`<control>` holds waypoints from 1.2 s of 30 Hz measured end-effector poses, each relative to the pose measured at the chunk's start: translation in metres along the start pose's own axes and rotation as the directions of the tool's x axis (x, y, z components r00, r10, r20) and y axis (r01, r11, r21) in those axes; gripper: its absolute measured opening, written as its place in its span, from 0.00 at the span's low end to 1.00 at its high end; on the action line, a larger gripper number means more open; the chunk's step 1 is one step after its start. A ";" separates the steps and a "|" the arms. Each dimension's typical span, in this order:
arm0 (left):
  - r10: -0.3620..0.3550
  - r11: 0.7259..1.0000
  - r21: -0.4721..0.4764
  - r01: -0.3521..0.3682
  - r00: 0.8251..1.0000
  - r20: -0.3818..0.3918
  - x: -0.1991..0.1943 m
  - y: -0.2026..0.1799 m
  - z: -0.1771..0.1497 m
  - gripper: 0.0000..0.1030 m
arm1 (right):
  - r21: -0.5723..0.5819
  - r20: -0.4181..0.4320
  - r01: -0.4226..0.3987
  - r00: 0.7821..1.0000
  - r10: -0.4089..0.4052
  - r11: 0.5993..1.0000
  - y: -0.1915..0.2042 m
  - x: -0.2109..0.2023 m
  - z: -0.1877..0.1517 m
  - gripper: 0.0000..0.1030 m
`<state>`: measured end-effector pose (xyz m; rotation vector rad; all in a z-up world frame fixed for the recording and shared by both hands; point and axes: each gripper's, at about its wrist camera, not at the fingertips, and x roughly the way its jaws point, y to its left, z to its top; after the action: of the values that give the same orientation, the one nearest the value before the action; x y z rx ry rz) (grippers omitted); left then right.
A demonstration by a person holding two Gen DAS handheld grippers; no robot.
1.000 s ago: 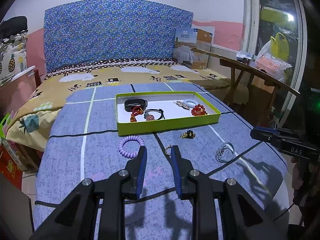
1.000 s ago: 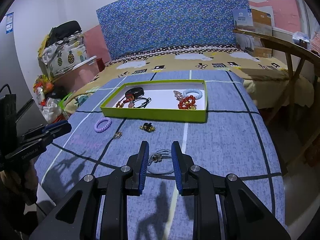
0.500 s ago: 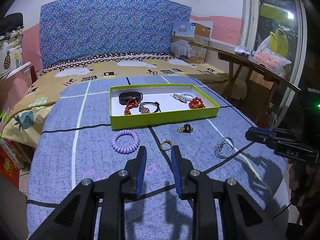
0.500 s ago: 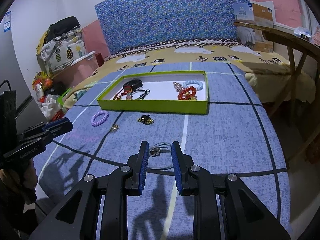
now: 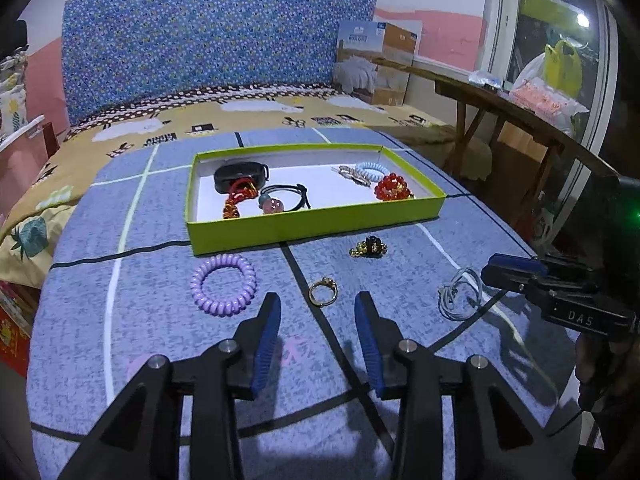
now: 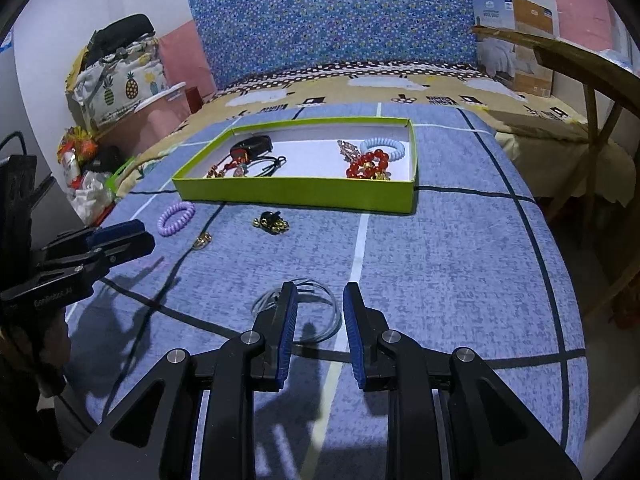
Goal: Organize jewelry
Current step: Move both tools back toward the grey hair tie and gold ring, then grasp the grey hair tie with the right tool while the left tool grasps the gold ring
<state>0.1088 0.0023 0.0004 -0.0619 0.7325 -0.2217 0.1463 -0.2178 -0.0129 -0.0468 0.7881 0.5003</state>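
Left wrist: opening left claw (image 5: 318, 312) empty, just before gold ring (image 5: 322, 291).

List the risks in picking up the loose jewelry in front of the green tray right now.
1. The gold ring is small and lies flat on soft blue bedding; the left gripper, its jaws opening with nothing between them, may pinch cloth or push the ring away.
2. The right gripper straddles thin silver bangles; the loose loops may slip or only some get caught.
3. Both grippers work close together, so they might bump each other.
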 end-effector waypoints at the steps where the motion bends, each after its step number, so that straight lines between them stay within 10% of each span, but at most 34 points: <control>1: -0.001 1.000 0.003 0.001 1.000 -0.010 0.004 -0.001 0.001 0.39 | -0.002 -0.005 -0.001 1.000 0.001 1.000 -0.001 0.002 0.000 0.24; 23: 0.015 0.999 0.031 -0.010 0.988 -0.154 0.053 -0.013 0.009 0.29 | -0.052 -0.089 0.003 0.996 -0.008 0.999 -0.003 0.029 0.001 0.24; 36: 0.003 0.999 0.047 0.004 0.990 -0.144 0.047 -0.015 0.006 0.21 | -0.032 -0.058 0.018 0.998 -0.020 0.999 -0.004 0.018 0.000 0.02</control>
<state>0.1440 -0.0228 -0.0235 -0.0006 0.8708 -0.2454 0.1589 -0.2139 -0.0262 -0.0979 0.8362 0.4949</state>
